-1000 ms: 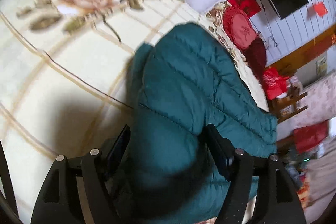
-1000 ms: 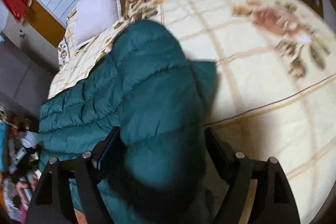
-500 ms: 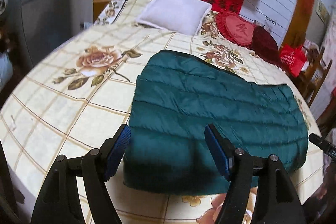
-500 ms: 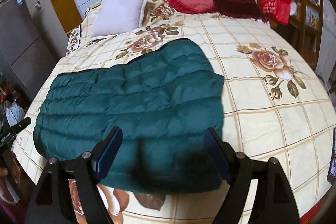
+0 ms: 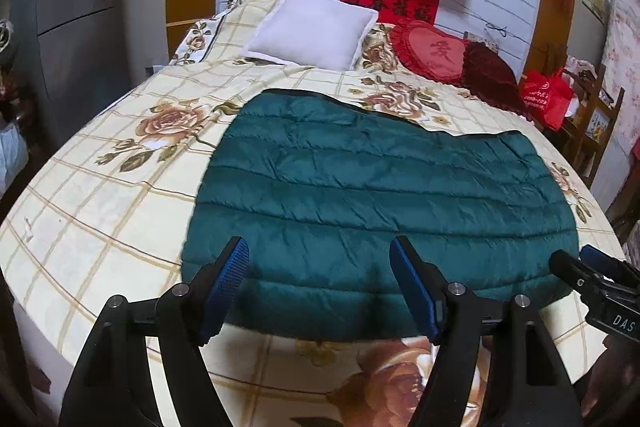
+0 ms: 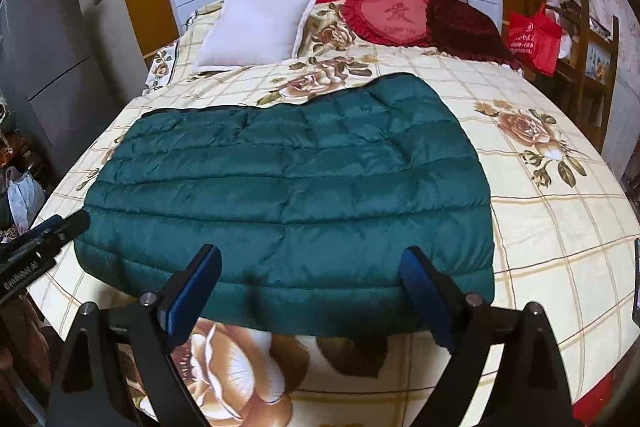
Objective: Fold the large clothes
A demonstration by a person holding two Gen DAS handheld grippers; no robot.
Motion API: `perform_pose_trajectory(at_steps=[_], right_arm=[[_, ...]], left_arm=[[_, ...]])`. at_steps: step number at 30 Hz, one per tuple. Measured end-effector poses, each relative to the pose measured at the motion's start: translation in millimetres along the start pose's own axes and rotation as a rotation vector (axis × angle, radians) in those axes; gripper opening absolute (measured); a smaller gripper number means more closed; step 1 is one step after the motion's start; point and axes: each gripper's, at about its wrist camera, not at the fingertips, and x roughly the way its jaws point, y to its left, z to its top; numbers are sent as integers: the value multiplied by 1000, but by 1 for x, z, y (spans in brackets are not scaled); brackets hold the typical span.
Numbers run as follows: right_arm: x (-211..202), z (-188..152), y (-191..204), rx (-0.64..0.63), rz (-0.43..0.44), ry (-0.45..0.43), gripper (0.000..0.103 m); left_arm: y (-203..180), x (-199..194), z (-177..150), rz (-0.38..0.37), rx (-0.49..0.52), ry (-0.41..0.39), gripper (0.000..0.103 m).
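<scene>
I note the bed (image 5: 92,195) carries the green quilted coat (image 5: 360,195), lying folded flat across its near half. Its puffy layers may spring open once unweighted; the white pillow (image 5: 312,27) and red cushions (image 6: 396,17) sit well clear. Left hand-held gripper (image 5: 320,287) stands wide and empty; right hand-held gripper (image 6: 312,295), jaws just opening, holds nothing.

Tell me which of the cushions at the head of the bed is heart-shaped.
The red cushion in the middle. The white pillow to its left is square and plain; the dark maroon cushion to its right has no heart outline.
</scene>
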Motion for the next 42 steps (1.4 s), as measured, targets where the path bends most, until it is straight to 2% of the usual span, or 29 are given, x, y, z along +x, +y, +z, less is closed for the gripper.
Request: perform_pose_trajectory(at_steps=[12,15,19,34,42], right_arm=[[-11,-6,21,-29,3,-10,94],[-11,-7,21,-23,9,-8,94],[-11,-8,21,-19,10,-3,94],[-6,-11,28,-39,16,9,94],[0,-11,25,-27,16,23,94]], left_arm=[[-15,-12,-12,45,25,-37,78],[-17,-16,-16,109,41,-65,78],[-15,-17,-18,91,31,-57,78],[-14,-11,-20,136,37,-43,78],[-16,-9,-19,125,44,-59,78]])
